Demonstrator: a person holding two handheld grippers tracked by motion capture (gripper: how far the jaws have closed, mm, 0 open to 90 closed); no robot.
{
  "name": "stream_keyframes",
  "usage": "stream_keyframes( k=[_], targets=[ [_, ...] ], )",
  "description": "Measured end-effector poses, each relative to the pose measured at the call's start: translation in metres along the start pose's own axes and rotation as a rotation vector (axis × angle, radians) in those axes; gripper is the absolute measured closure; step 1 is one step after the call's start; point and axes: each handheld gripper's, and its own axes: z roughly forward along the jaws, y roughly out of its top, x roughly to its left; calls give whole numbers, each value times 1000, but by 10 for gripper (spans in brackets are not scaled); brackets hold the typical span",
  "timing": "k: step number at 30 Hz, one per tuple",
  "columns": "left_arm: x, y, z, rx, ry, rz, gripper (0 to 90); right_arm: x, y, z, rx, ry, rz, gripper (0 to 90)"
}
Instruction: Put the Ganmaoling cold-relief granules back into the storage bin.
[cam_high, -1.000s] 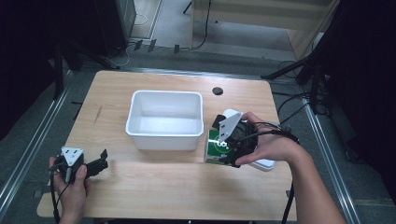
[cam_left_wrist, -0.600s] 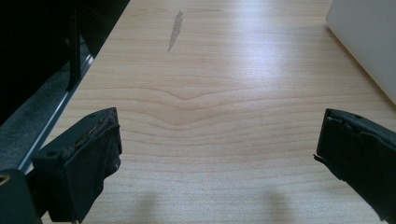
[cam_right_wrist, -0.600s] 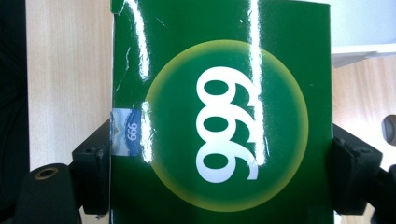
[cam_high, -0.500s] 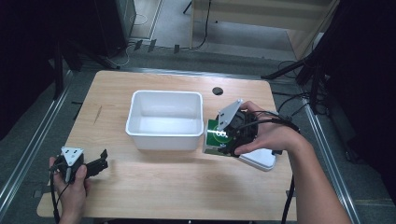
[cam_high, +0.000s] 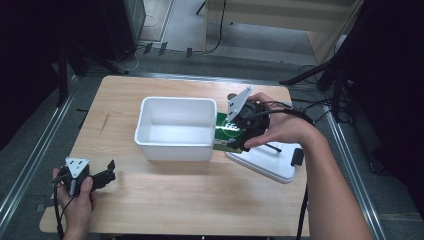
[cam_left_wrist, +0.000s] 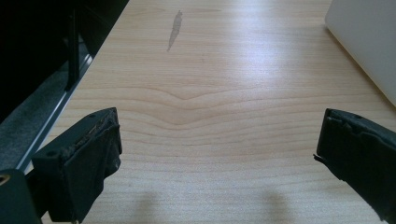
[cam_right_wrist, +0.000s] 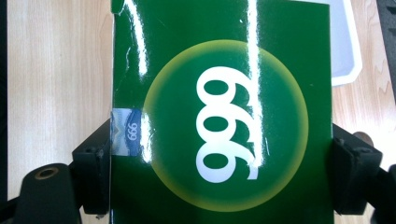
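A glossy green box (cam_right_wrist: 219, 107) printed with a white "999" in a yellow-edged circle is clamped between the jaws of my right gripper (cam_right_wrist: 219, 172), one jaw on each side edge. From above, the green box (cam_high: 223, 132) hangs tilted against the right wall of the white bin (cam_high: 175, 148), with my right gripper (cam_high: 232, 136) shut on it and a hand around it. My left gripper (cam_high: 107, 173) rests at the table's front left, held in the other hand. Its jaws stand wide open over bare wood, left gripper (cam_left_wrist: 219, 172), holding nothing.
A white lid (cam_high: 267, 162) lies flat on the table right of the bin, under the right hand. The bin's corner (cam_left_wrist: 369, 42) shows at the upper right of the left gripper view. The table's left edge and a metal rail (cam_high: 35, 160) run close to my left gripper.
My right gripper has carried the green box up off the lid area and leftward, toward the bin's right wall. The left gripper has stayed put and open.
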Motion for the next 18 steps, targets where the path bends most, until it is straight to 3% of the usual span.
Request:
stream_keyframes(
  k=[13, 18],
  targets=[
    [0, 0, 0, -2, -6, -1, 6, -30, 25, 13, -5, 25, -7, 159],
    [1, 0, -1, 2, -8, -1, 6, -39, 36, 17, -10, 12, -19, 158]
  ],
)
